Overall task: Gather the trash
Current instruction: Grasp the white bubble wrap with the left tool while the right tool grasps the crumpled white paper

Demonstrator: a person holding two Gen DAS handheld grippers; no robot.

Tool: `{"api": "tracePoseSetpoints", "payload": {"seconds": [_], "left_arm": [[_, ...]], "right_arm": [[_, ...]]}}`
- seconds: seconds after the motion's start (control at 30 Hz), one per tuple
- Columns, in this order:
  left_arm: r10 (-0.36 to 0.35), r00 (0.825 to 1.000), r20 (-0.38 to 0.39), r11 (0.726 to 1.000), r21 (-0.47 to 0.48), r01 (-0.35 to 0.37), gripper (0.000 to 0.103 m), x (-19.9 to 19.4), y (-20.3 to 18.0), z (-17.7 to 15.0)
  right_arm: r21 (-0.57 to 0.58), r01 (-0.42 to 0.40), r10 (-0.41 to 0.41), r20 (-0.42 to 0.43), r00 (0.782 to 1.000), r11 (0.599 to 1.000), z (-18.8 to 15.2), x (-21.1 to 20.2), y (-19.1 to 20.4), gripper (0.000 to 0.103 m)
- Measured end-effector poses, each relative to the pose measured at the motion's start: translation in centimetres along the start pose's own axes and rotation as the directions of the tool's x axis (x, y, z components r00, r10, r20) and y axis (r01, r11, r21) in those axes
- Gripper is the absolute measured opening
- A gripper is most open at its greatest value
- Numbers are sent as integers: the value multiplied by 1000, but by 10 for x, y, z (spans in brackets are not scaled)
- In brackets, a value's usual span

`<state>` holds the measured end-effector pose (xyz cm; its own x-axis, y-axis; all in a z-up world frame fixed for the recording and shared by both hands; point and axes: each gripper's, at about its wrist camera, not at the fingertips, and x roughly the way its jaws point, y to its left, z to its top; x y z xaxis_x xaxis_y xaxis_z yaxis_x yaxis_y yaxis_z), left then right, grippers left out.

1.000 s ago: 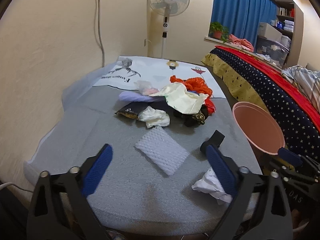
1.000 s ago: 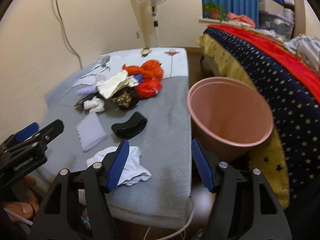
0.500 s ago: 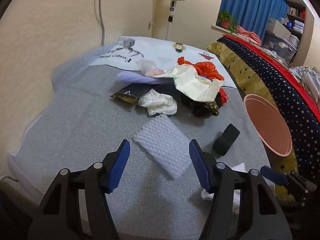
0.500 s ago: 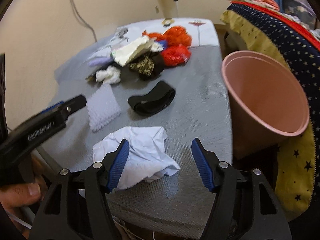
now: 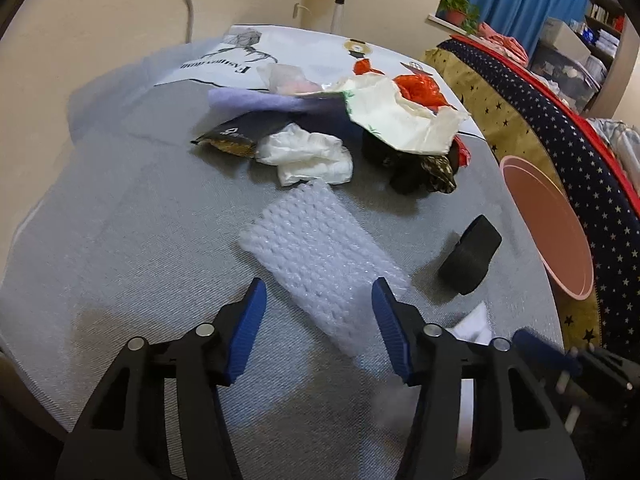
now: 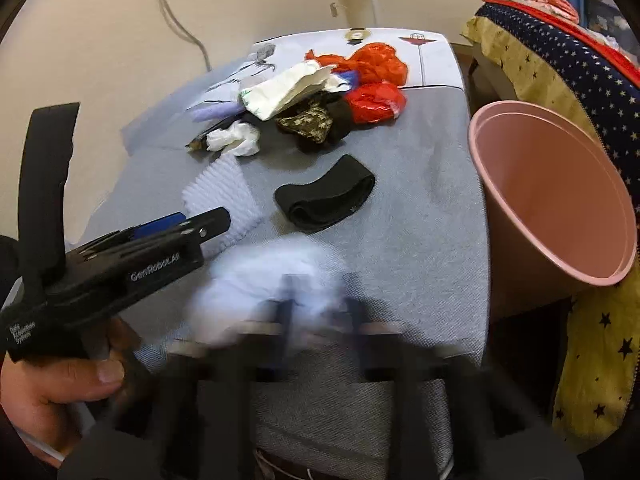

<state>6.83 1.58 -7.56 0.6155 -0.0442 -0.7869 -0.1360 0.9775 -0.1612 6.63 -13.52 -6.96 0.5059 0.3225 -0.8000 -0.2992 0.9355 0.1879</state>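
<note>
A white bubble-wrap sheet (image 5: 316,248) lies flat on the grey table (image 5: 140,240). Its near end sits between the blue pads of my left gripper (image 5: 318,284), whose jaws are closing; a gap still shows at the left pad. From the right wrist view the left gripper (image 6: 200,222) hovers over that sheet (image 6: 220,196). My right gripper (image 6: 320,310) is blurred and its fingers have come together on a crumpled white paper (image 6: 256,280) at the table's near edge. The pink bin (image 6: 540,184) stands open-mouthed just to the right of the table.
A black band (image 6: 326,196) lies mid-table. Behind it is a heap of wrappers, red plastic (image 6: 376,64) and a white tissue (image 5: 308,156). A bed with a star-patterned cover (image 5: 560,128) runs along the right. A person's hand (image 6: 60,380) holds the left gripper.
The left gripper dropped toward the bubble wrap and its jaws narrowed around the sheet's near end. The right gripper's fingers went from wide apart to closed on the white paper.
</note>
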Motion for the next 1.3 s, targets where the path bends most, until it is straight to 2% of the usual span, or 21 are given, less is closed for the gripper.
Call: {"api": "tracePoseSetpoints", "payload": {"seconds": [0.13, 0.2, 0.23, 0.3, 0.37, 0.4, 0.43, 0.53, 0.67, 0.83, 1.03, 1.17, 1.3], "left_arm": [[-13, 1000, -4, 1000, 10, 13, 40, 1, -2, 1], [-19, 1000, -6, 1000, 7, 19, 32, 0, -2, 3], [-22, 1000, -5, 1000, 9, 22, 22, 0, -2, 3], [-21, 1000, 4, 1000, 15, 21, 15, -3, -2, 4], [-12, 1000, 15, 1000, 6, 12, 13, -7, 1, 5], [-7, 1000, 20, 1000, 1, 7, 13, -9, 3, 5], [2, 1000, 30, 1000, -10, -1, 13, -12, 5, 6], [19, 999, 50, 999, -28, -17, 13, -17, 12, 8], [30, 997, 69, 999, -45, -27, 13, -23, 19, 11], [21, 996, 83, 999, -50, -17, 13, -30, 19, 12], [11, 993, 113, 999, -40, -6, 13, -40, 15, 14], [6, 992, 125, 999, -40, -1, 13, -46, 16, 14], [6, 990, 141, 999, -38, -1, 13, -53, 15, 13]], "right_arm": [[67, -7, 7, 0, 1000, 998, 3, -1, -13, 0], [91, -13, 12, 14, 1000, 996, 4, -4, -17, 1], [109, -17, 14, 27, 1000, 994, 5, -7, -20, 5], [128, -30, 26, 32, 999, 991, 6, -8, -23, 7], [150, -59, 54, 35, 998, 987, 6, -9, -25, 38], [153, -67, 62, 39, 997, 986, 5, -10, -25, 57], [151, -73, 67, 42, 997, 986, 5, -10, -23, 59], [122, -83, 80, 29, 996, 989, 6, -6, -17, 59], [120, -96, 100, -32, 994, 988, 0, 4, -13, 59], [101, -115, 119, -35, 992, 988, 0, 1, -8, 58], [118, -152, 158, -41, 987, 981, -3, -6, -6, 51], [142, -201, 212, -66, 975, 969, -7, -8, -2, 49], [147, -220, 234, -83, 969, 964, -12, -9, 2, 43]]}}
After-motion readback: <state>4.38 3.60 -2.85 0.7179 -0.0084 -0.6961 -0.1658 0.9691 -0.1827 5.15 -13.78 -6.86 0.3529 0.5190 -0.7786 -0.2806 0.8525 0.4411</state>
